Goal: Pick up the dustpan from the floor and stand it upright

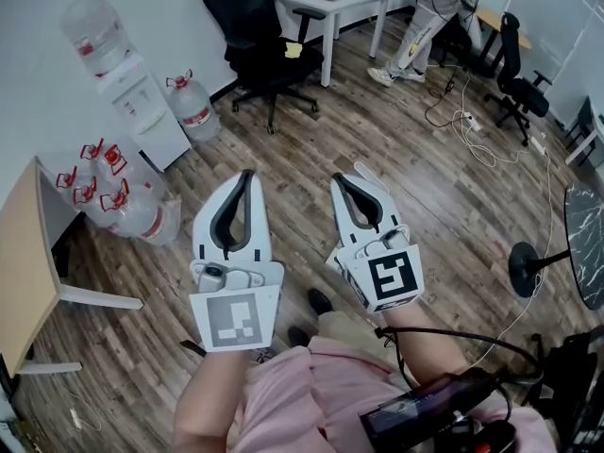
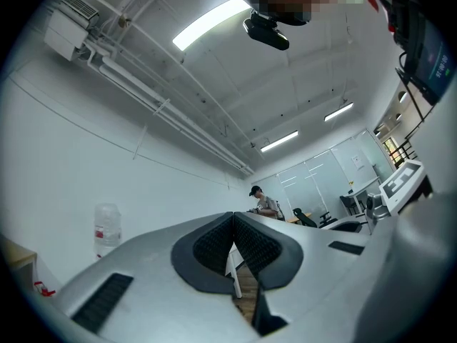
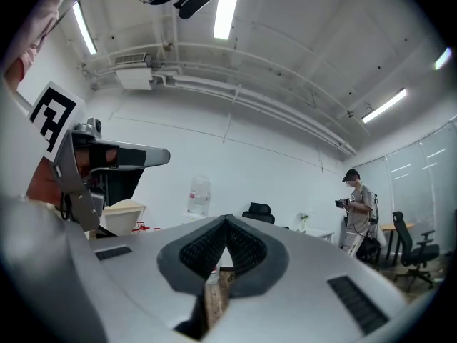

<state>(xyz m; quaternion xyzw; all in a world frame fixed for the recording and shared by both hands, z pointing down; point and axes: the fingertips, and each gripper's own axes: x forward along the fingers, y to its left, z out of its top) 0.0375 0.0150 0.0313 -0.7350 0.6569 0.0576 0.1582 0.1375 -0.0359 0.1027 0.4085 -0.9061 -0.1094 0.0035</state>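
Observation:
No dustpan shows in any view. In the head view my left gripper [image 1: 247, 175] and my right gripper [image 1: 337, 179] are held side by side at chest height above the wooden floor [image 1: 377, 149], both pointing forward. Each has its jaws pressed together with nothing between them. The left gripper view looks upward along the shut left gripper [image 2: 233, 217] at wall and ceiling. In the right gripper view the right gripper [image 3: 227, 221] is shut too, and the left gripper's marker cube [image 3: 53, 116] shows at the left.
A black office chair [image 1: 257, 45] and a white table [image 1: 332, 3] stand ahead. A water dispenser [image 1: 132, 97] and several water bottles [image 1: 127, 201] are at the left wall, beside a wooden desk [image 1: 24, 262]. A person [image 1: 427, 22] stands far right; cables [image 1: 477, 135] lie on the floor.

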